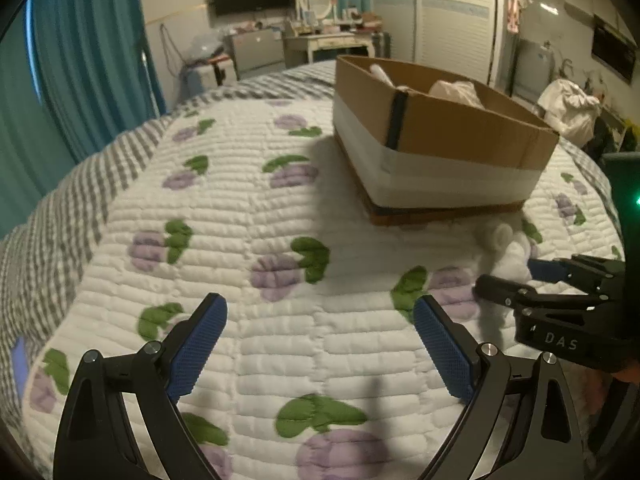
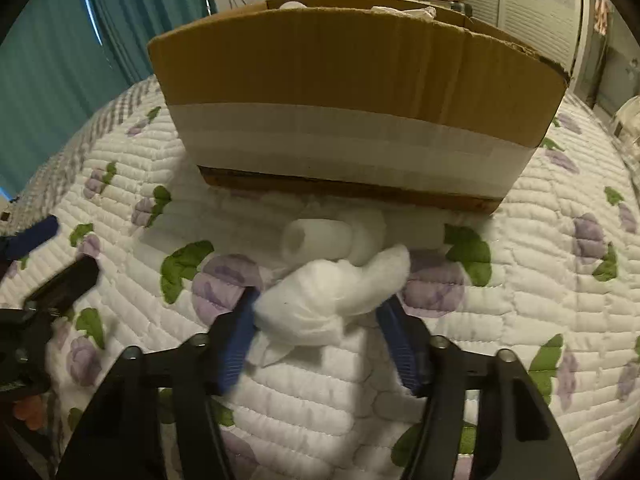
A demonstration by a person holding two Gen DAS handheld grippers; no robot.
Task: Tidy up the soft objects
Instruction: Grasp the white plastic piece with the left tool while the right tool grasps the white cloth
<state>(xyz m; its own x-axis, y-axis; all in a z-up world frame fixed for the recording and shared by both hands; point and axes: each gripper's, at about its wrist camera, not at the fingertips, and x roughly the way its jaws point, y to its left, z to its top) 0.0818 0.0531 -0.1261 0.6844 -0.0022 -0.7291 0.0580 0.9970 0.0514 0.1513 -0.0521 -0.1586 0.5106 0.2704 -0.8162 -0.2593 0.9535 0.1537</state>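
Observation:
A cardboard box [image 2: 352,80] with a white band stands on the quilted bed; it also shows in the left wrist view [image 1: 436,136], with white soft items inside. A white soft bundle [image 2: 320,304] lies on the quilt in front of the box, next to a white roll [image 2: 316,236]. My right gripper [image 2: 316,312] has its blue fingers on both sides of the bundle, touching it. In the left wrist view the right gripper [image 1: 508,276] sits at the white soft objects [image 1: 508,248]. My left gripper [image 1: 320,316] is open and empty above the quilt.
The bed has a white quilt [image 1: 260,208] with purple flowers and a grey checked edge [image 1: 60,200]. Teal curtains [image 1: 80,60] hang at the left. A dresser with a mirror [image 1: 320,20] and a wardrobe [image 1: 452,12] stand beyond the bed.

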